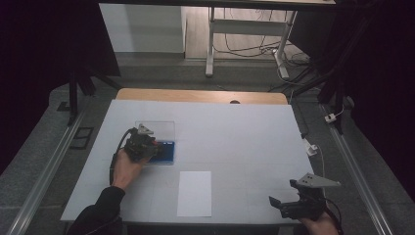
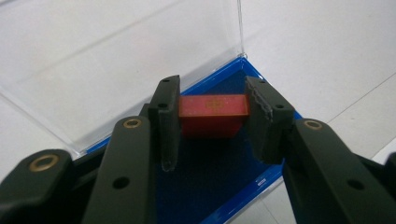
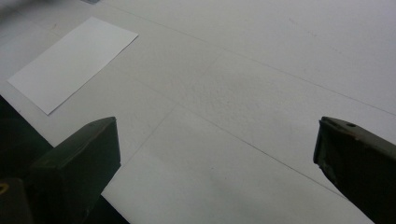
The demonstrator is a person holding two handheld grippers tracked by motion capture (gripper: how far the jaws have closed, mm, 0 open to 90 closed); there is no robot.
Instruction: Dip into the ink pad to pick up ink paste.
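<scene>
left hand-held gripper [image 2: 212, 123] pinches the small, stiff, likely light red block [image 2: 213, 114] by its ends at centre frame, right hand-held gripper [image 3: 217, 163] spread empty.

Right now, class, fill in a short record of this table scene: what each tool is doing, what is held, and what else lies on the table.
left tool: shut on the red block, one jaw on each of its ends
red block: over the blue base of the case, gold mark on top
case: blue base, clear lid standing open
right tool: open, nothing between its jaws, at the near right of the table
white sheet: flat on the table, near edge, apart from the case
</scene>
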